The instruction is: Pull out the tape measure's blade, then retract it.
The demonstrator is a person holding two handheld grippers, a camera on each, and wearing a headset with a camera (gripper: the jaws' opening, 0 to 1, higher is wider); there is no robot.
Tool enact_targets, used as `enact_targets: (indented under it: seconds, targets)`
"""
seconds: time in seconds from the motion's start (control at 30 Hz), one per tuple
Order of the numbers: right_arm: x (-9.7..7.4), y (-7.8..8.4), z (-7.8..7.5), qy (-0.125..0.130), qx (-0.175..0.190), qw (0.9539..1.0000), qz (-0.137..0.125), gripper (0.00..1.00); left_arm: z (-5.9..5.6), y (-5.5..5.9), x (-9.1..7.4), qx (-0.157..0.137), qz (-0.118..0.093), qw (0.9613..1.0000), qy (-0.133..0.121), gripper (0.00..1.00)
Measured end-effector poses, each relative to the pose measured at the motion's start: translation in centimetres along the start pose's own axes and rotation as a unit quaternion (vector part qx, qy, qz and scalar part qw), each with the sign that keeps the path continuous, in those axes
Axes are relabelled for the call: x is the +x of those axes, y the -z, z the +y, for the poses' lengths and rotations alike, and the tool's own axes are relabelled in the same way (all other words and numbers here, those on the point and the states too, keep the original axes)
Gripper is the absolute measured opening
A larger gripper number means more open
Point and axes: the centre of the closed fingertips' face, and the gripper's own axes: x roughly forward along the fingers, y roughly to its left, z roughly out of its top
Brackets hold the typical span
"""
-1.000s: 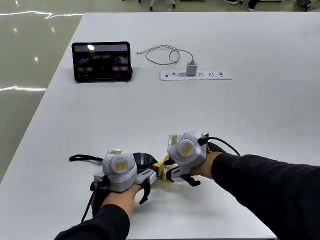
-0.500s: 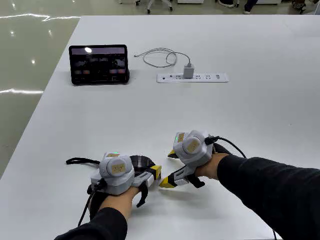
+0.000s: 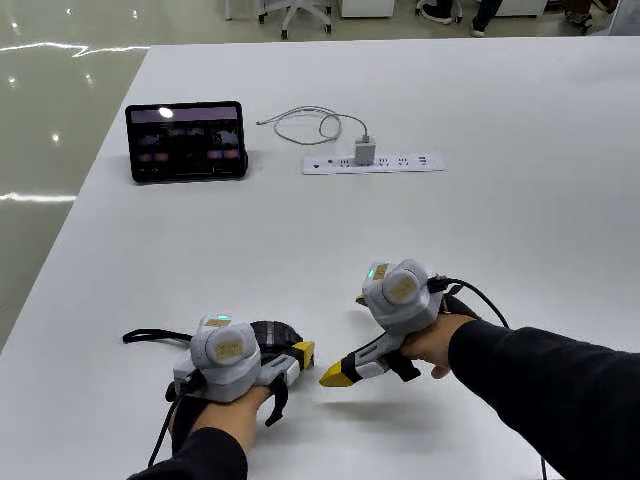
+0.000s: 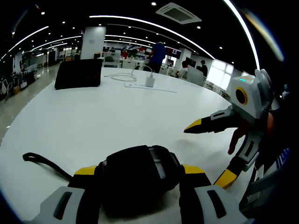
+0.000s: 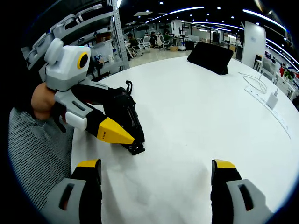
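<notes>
A black tape measure [image 3: 272, 335] lies near the front edge of the white table [image 3: 480, 230], its black strap [image 3: 150, 337] trailing to the left. My left gripper [image 3: 285, 346] is shut on it. In the left gripper view the case [image 4: 140, 179] sits squeezed between the two yellow-tipped jaws. No blade is out. My right gripper [image 3: 348, 338] hovers just to the right of the case, open and holding nothing. In the right gripper view its jaws [image 5: 156, 164] stand wide apart over bare table, with the tape measure [image 5: 122, 109] off to the left.
A dark tablet [image 3: 185, 140] stands propped at the far left. A white power strip [image 3: 372, 162] with a charger and a coiled white cable [image 3: 300, 122] lies behind the grippers. The table's left edge [image 3: 75, 215] drops to a glossy floor.
My right gripper has drawn back to the right, away from the tape measure's front, and now stands open. The left gripper keeps its hold. The head camera has shifted slightly.
</notes>
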Motion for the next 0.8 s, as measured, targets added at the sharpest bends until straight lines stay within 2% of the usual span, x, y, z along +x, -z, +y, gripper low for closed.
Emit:
enact_targets:
  seconds: [0.07,0.3,0.37,0.4,0.47,0.53,0.6,0.63,0.7,0.77,0.8]
  targets:
    - [-0.2,0.1,-0.4,0.009,0.004,0.9999,-0.007,1.0,0.0,0.0,0.0,0.001,-0.001,1.0,0.0,0.65]
    - [-1.4,0.4,-1.0,0.025,0.009,0.9995,-0.016,1.0,0.0,0.1,-0.1,0.003,0.005,1.0,0.003,0.65]
    - [-1.8,0.5,-1.3,0.029,0.01,0.9993,-0.02,1.0,0.1,0.3,-0.4,0.017,0.019,0.9997,-0.002,0.66]
    - [-2.2,0.5,-1.5,0.032,0.01,0.9991,-0.026,1.0,0.0,-0.2,-0.5,0.031,0.012,0.9994,0.0,0.66]
    - [-2.7,0.5,-1.7,0.039,0.012,0.9986,-0.034,1.0,-0.1,-0.6,-0.6,0.039,0.01,0.9992,0.006,0.7]
    - [-3.5,0.5,-1.6,0.04,0.016,0.9981,-0.042,1.0,-0.1,-0.9,-0.8,0.05,0.009,0.9986,0.016,0.75]
    - [-4.0,1.1,-1.8,0.044,0.018,0.9978,-0.045,1.0,-0.7,-1.1,-0.9,0.034,0.011,0.9984,0.044,0.84]
    - [-4.2,1.4,-1.8,0.046,0.021,0.9977,-0.045,1.0,-0.8,-1.0,-1.0,0.036,0.018,0.9978,0.053,0.89]
    - [-4.7,2.3,-1.9,0.051,0.021,0.9976,-0.041,1.0,-0.4,-1.4,-1.1,0.054,0.012,0.9966,0.061,0.97]
    - [-5.3,3.1,-2.1,0.057,0.027,0.9972,-0.041,1.0,-0.2,-1.5,-1.4,0.059,0.014,0.9954,0.073,1.0]
    - [-5.7,3.4,-2.2,0.058,0.031,0.9969,-0.042,1.0,-0.7,-1.5,-1.5,0.063,0.014,0.9924,0.105,1.0]
